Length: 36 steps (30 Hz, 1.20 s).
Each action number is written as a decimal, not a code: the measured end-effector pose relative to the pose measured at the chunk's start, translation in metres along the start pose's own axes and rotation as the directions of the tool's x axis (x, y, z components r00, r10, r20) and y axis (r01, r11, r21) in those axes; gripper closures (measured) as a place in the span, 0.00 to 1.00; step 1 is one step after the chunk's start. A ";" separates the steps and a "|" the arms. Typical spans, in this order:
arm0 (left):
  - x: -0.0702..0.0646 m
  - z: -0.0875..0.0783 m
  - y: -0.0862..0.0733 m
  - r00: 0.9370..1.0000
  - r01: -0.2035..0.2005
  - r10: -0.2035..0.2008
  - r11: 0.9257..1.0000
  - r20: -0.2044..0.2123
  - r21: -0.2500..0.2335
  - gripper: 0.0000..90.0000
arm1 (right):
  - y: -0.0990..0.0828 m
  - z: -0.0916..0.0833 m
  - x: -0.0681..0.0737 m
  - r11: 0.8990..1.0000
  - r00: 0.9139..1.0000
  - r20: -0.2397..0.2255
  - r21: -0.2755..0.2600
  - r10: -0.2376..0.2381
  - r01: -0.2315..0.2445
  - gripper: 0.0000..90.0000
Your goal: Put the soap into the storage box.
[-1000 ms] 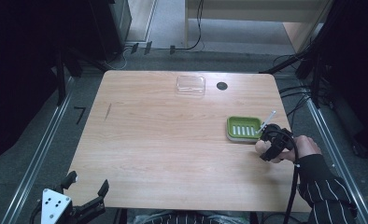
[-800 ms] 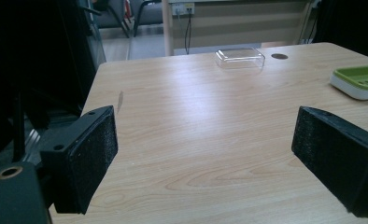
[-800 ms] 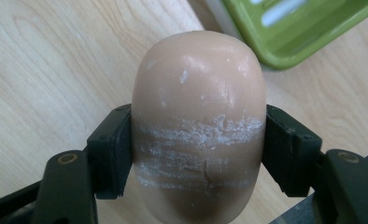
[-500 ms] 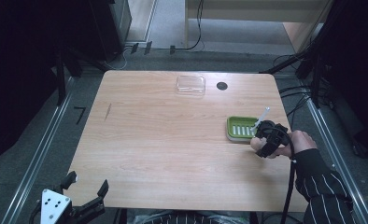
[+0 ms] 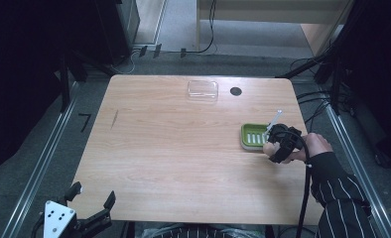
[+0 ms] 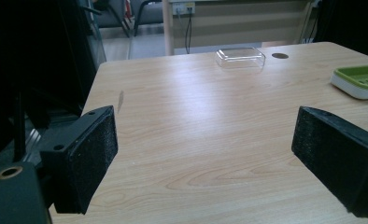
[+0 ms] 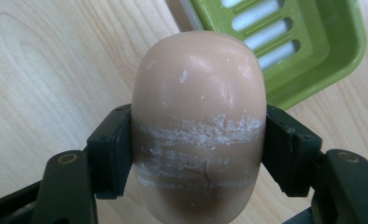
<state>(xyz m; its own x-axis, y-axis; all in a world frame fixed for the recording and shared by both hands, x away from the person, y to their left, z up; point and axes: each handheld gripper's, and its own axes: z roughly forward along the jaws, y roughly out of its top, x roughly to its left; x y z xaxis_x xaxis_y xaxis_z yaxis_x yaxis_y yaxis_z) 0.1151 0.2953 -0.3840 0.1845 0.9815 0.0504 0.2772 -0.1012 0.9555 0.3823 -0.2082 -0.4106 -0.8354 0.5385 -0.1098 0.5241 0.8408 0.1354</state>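
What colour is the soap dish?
Lime green soap dish with white showing through its slots, clearest in the right gripper view.

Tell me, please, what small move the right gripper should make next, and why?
Probably carry the soap bar up over the green soap dish. The right gripper is clamped on it, and the slotted dish sits empty just beyond, so a short advance before release seems right.

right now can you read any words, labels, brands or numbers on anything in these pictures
None can be read.
Soap bar, held in the right tool: white scuff marks, no stamped letters visible.
Green soap dish: plain slots, no brand visible.
Clear plastic lid: no label visible.
Table: a short dark mark near its left edge, not a letter.
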 end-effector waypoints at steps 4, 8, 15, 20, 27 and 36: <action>0.000 0.000 0.000 1.000 -0.002 0.002 1.000 -0.001 0.003 0.08 | 0.005 0.000 -0.001 1.000 1.000 0.001 0.004 -0.022 0.022 0.38; 0.000 -0.001 0.000 1.000 0.000 0.000 1.000 -0.003 0.003 0.08 | 0.010 -0.003 -0.004 0.999 0.999 0.008 -0.001 -0.033 0.033 0.38; 0.001 -0.002 -0.001 1.000 0.005 -0.005 1.000 -0.006 0.001 0.08 | 0.018 -0.004 -0.009 0.998 0.998 0.012 -0.003 -0.067 0.067 0.38; 0.001 -0.002 -0.001 1.000 0.003 -0.003 1.000 -0.008 0.004 0.08 | 0.021 -0.004 -0.014 0.997 0.997 0.014 -0.010 -0.073 0.073 0.38; 0.001 -0.005 -0.001 1.000 0.004 -0.004 1.000 -0.014 0.003 0.08 | 0.027 0.000 -0.018 0.996 0.995 0.022 0.003 -0.094 0.094 0.38; 0.002 -0.008 -0.003 1.000 0.008 -0.008 1.000 -0.025 0.000 0.08 | 0.034 -0.001 -0.020 0.992 0.992 0.030 0.003 -0.123 0.123 0.38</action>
<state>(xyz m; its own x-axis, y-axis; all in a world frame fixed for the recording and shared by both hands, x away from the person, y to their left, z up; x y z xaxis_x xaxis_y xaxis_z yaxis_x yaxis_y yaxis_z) 0.1073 0.2985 -0.3841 0.1585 0.9861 0.0502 0.2788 -0.0935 0.9558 0.4166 -0.1910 -0.4030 -0.8881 0.4327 -0.1551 0.4181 0.9007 0.1184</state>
